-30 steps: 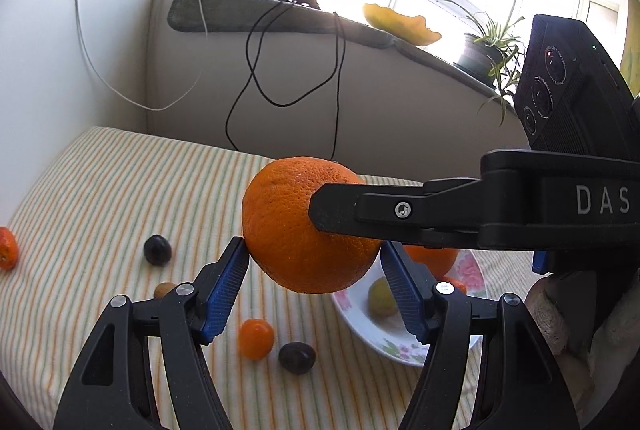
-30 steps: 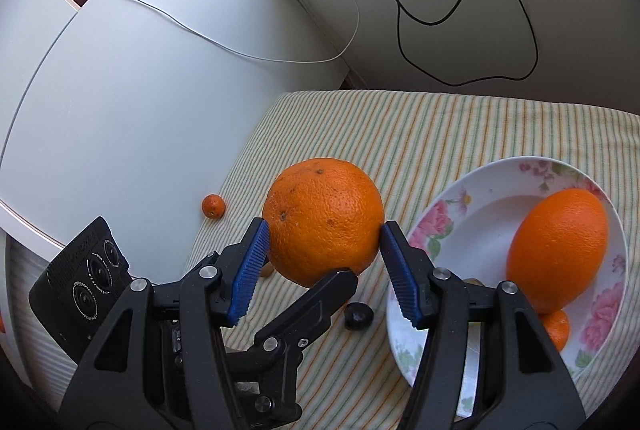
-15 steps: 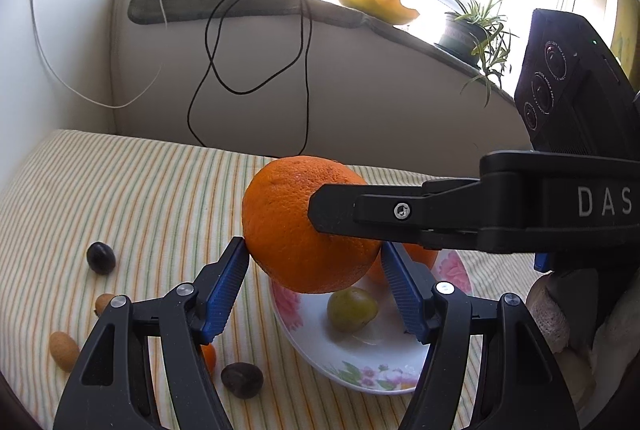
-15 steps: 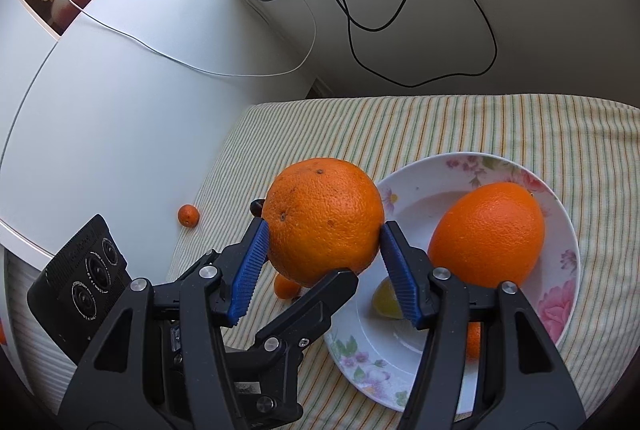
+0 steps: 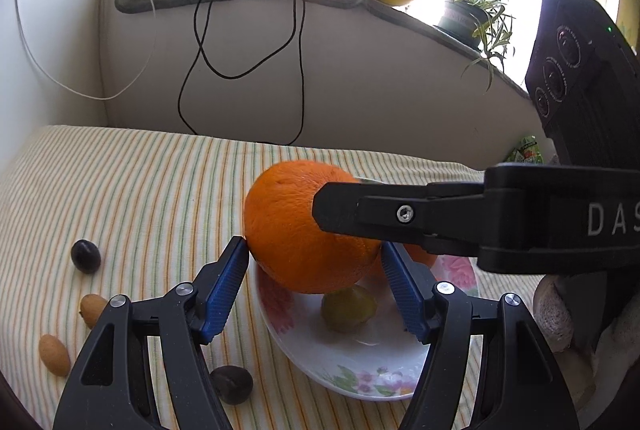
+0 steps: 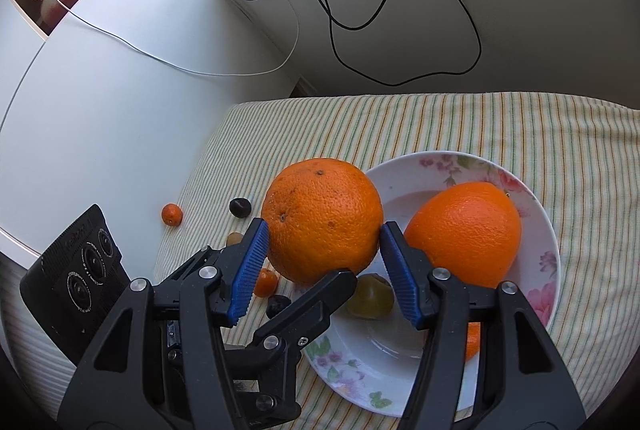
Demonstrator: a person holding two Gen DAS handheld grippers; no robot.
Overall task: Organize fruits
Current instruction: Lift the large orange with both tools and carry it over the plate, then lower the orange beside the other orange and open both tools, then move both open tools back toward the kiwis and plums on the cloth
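Orange [image 6: 322,220] clamped from two directions at once: blue pads [image 6: 248,270] of right gripper [image 6: 320,270] pressed on its flanks, blue pads [image 5: 224,290] of left gripper [image 5: 314,288] likewise gripping same fruit, crossing from the side. Held clear of striped cloth [image 6: 520,125], over near-left rim of floral plate [image 6: 554,270]. Second orange [image 6: 464,234] resting inside plate toward its right side; pale green fruit [image 6: 370,296] lying on plate floor beneath held orange. Scattered on cloth left of plate: small tangerine [image 6: 172,214] near left edge, dark plum-like fruit [image 5: 85,256], two tan oval fruits [image 5: 54,354], another dark fruit [image 5: 232,384] just beside plate rim. Black cables [image 5: 244,29] hanging down wall behind cloth's far edge.
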